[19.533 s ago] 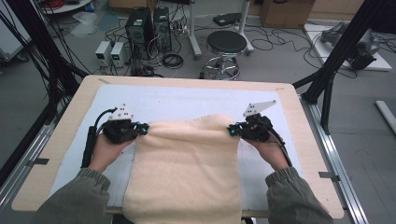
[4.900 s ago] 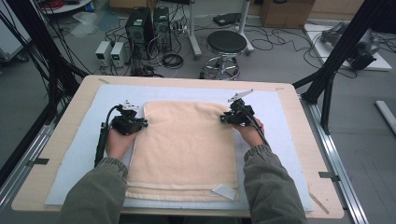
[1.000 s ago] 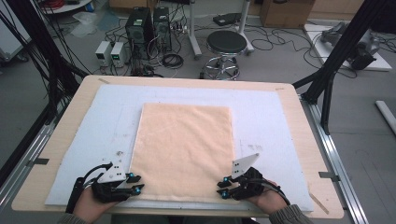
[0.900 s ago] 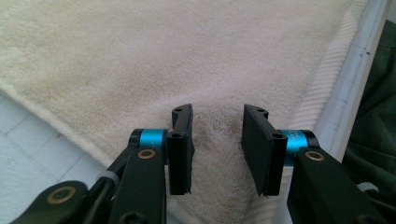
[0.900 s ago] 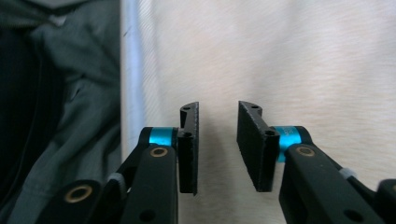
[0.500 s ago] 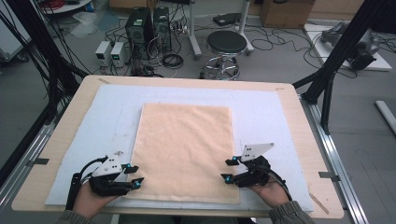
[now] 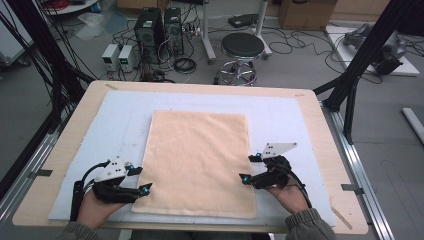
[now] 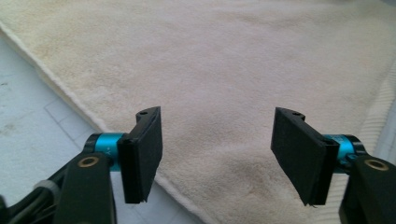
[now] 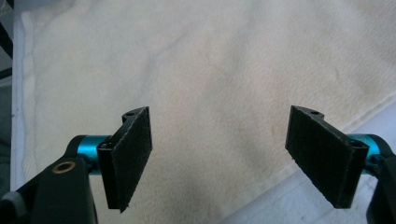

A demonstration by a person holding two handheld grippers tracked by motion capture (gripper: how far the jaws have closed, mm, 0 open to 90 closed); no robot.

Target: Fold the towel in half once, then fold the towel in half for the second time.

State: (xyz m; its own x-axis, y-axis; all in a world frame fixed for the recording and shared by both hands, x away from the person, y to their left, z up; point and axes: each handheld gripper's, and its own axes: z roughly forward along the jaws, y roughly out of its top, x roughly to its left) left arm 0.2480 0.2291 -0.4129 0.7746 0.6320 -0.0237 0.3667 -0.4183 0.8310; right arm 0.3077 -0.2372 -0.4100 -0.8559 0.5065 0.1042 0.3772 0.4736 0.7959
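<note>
**Ana:** Between the left gripper's (image 8: 217, 163) spread jaws lies nothing but flat pile: the towel (image 7: 200, 160) sits on the table beneath them, its hemmed edge running slantwise under the left-hand pad (image 8: 142, 154).

**Ben:** Same story at the right gripper (image 9: 231, 158). Jaws wide apart, cloth spread out beyond and below them, a corner's edge passing under the right-hand pad (image 9: 324, 154). No pinch on either side.

**Ana:** Both sets of jaws have just been opening, and nothing is caught between them. From the high view, the left gripper (image 7: 136, 180) rests at the towel's near left corner, the right gripper (image 7: 251, 168) just beside the near part of its right edge.

**Ben:** So I'd call this the let-go step of a fold. The towel lies as a neat rectangle on the pale blue mat (image 7: 120, 120), near edge just ahead of both hands.

**Ana:** If another fold is wanted, the next move calls for fresh grips: each gripper brought down so one pad slides under a corner and the other comes over it, then squeezed.

**Ben:** And matched heights, I'd say, or the layers will skew.
</note>
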